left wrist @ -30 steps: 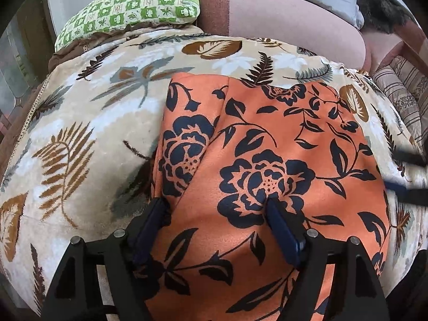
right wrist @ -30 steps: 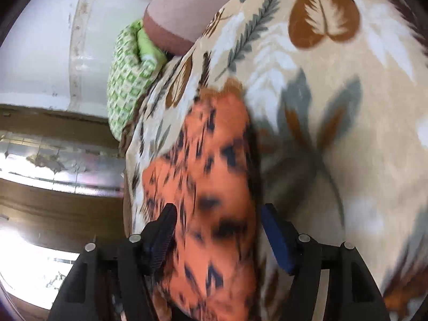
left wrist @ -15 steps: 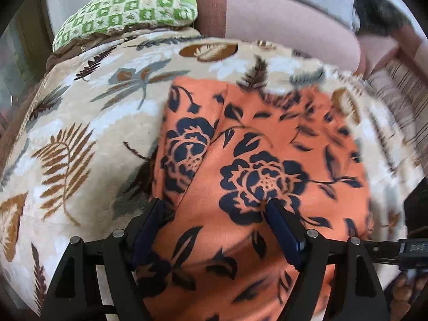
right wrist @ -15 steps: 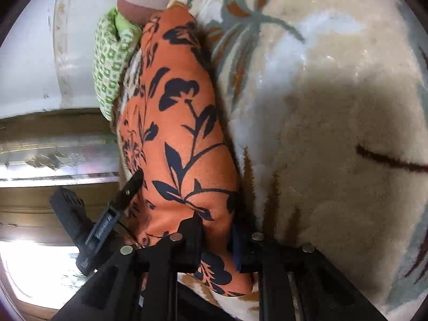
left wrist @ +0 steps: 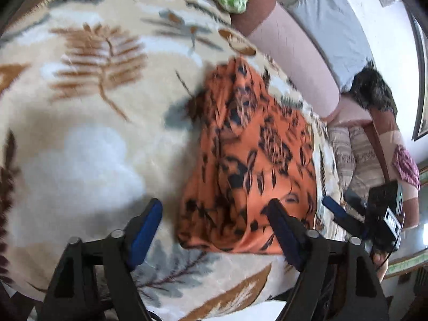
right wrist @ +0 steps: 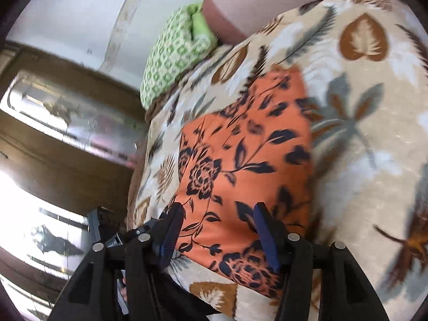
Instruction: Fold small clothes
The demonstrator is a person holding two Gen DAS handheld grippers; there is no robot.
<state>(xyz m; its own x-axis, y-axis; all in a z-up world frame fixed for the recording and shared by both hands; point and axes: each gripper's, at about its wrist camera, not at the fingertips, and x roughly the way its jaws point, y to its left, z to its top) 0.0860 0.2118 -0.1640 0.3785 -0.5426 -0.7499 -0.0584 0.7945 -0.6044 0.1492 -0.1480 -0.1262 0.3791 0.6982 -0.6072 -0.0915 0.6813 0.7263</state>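
Left wrist view: the left gripper (left wrist: 214, 230) has just been narrowing its jaws, yet they stand apart with no pad pressing anything; the near edge of the cloth (left wrist: 254, 160) lies between them, and the right gripper (left wrist: 337, 211) shows at the right edge. The cloth rests on the blanket (left wrist: 88, 147), bunched into soft ridges. Risk: a bite taken now may catch several layers or the plush pile beneath, so the fold would drag crooked. Right wrist view: the right gripper (right wrist: 218, 231) has just been widening its jaws; they stand apart over the cloth (right wrist: 240, 165), gripping nothing. Here the cloth lies as a flatter, rough rectangle, thin, smooth, orange with dark flowers. The blanket (right wrist: 374, 139) is thick, fleecy and leaf-printed; slippery fabric may slide on it.
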